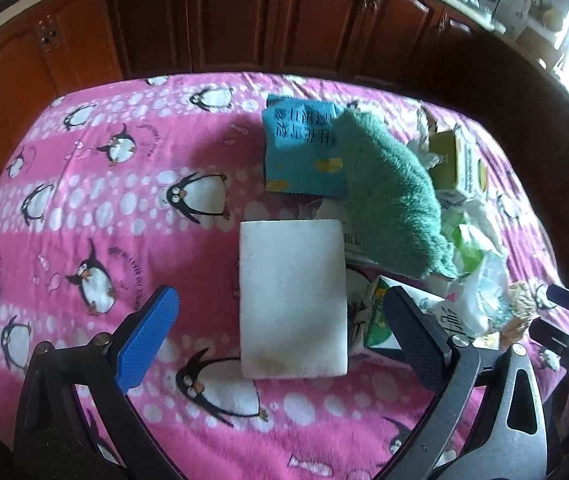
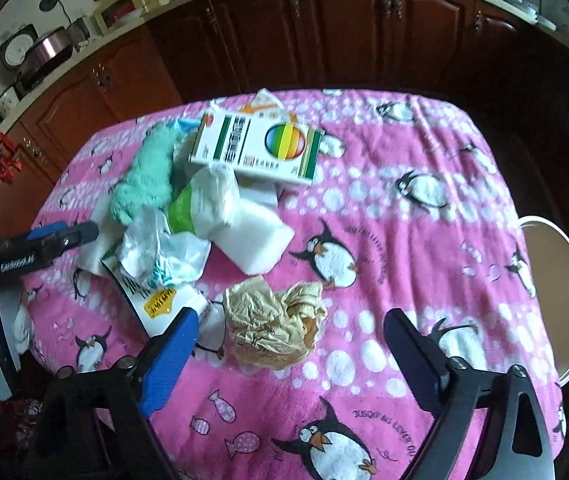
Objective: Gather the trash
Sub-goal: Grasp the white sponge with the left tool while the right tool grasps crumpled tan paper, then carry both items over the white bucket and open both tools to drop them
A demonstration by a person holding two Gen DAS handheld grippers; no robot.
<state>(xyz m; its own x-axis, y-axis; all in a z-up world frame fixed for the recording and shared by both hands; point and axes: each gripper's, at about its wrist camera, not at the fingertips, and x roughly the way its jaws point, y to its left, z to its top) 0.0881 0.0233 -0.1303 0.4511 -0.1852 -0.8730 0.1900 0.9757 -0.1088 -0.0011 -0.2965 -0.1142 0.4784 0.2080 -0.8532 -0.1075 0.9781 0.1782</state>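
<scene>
Both pairs of tongs stand apart and empty over the bench (image 1: 84, 200), with its pink penguin cloth. The left tongs (image 1: 280, 336) straddle a white foam slab (image 1: 292, 296) lying flat; just beyond it sit a blue packet (image 1: 296, 148) and a green fluffy cloth (image 1: 392, 200). The right tongs (image 2: 288, 348) frame a crumpled tan wrapper (image 2: 272, 324), near the white plastic bag (image 2: 160, 252). The slab is likely light and stiff, so close squarely across its long edges; the wrapper needs a deep central pinch, or it may slip.

Green fuzzy cloth (image 1: 388, 200) covers the blue packet's (image 1: 300, 144) 3 o'clock edge. White foam slab (image 1: 292, 296) hides papers at its 3 o'clock. White plate (image 2: 564, 292) is cut off under the tablecloth (image 2: 424, 208) edge.
</scene>
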